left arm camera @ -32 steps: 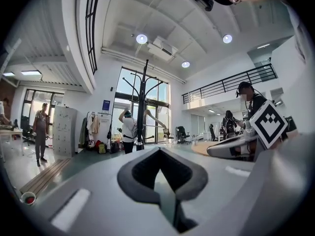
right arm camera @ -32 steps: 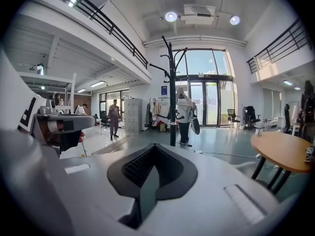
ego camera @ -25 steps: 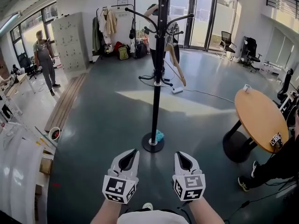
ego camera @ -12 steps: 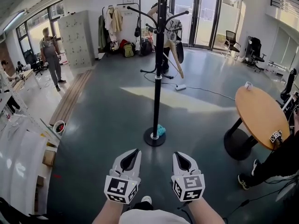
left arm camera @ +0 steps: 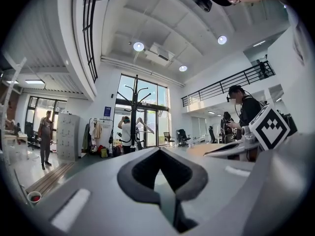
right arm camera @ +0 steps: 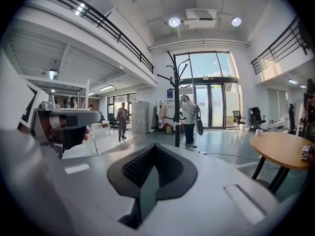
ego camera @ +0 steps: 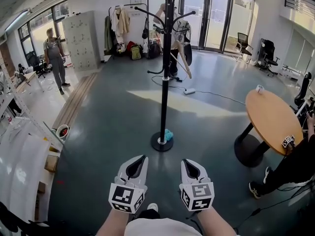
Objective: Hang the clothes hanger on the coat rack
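A black coat rack [ego camera: 165, 68] stands on the grey floor ahead of me, its round base [ego camera: 161, 145] just beyond my grippers. A wooden clothes hanger [ego camera: 183, 65] dangles from one of its right-hand hooks. Low in the head view, my left gripper [ego camera: 139, 160] and right gripper [ego camera: 187, 162] are side by side, well short of the rack. Both are shut with nothing between the jaws. The left gripper view shows the rack [left arm camera: 134, 117] far off with the hanger [left arm camera: 143, 124] on it. In the right gripper view the rack [right arm camera: 177, 102] is also distant.
A round wooden table [ego camera: 273, 122] stands at the right, with a seated person [ego camera: 295, 171] beside it. White shelving [ego camera: 19, 146] lines the left. At the back are a grey locker [ego camera: 78, 41], a garment rail [ego camera: 120, 28] and a standing person [ego camera: 54, 58]. A cable [ego camera: 216, 98] crosses the floor.
The rack's base sits slightly farther from my grippers than a second ago. The hanger on the rack has swung a little. Both grippers stay shut and low.
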`<state>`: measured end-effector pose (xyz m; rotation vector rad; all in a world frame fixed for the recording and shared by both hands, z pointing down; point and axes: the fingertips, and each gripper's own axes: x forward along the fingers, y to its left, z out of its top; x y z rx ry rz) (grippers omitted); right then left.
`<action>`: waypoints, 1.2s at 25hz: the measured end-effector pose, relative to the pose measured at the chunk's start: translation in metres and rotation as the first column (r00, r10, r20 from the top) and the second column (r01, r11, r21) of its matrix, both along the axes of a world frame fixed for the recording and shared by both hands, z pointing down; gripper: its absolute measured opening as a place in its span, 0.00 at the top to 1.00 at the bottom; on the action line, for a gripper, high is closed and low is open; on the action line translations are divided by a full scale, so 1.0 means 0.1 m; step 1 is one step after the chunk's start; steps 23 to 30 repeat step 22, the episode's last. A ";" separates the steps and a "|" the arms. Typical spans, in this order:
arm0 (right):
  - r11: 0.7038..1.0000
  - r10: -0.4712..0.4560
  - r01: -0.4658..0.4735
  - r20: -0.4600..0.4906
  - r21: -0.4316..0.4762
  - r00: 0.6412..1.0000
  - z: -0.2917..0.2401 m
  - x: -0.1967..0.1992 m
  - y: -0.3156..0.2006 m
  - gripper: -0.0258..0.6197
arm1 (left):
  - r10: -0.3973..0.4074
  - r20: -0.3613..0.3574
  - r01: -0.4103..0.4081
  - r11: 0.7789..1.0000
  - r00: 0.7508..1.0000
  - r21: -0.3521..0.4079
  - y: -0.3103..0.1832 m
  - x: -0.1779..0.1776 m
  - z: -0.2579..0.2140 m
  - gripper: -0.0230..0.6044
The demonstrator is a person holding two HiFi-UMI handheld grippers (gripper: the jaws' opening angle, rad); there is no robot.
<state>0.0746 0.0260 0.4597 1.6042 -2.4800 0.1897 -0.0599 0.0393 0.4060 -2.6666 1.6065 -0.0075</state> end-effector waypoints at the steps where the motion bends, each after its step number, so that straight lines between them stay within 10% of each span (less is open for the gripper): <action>1: 1.000 -0.003 0.003 0.001 0.003 1.000 0.00 -0.01 0.01 0.92 | -0.002 0.002 0.002 1.000 1.000 0.002 0.01 0.00 0.00 0.96; 30: 1.000 -0.012 0.012 -0.003 0.009 1.000 -0.01 -0.04 0.01 0.92 | -0.018 0.003 0.018 1.000 1.000 0.008 0.04 -0.06 -0.01 0.96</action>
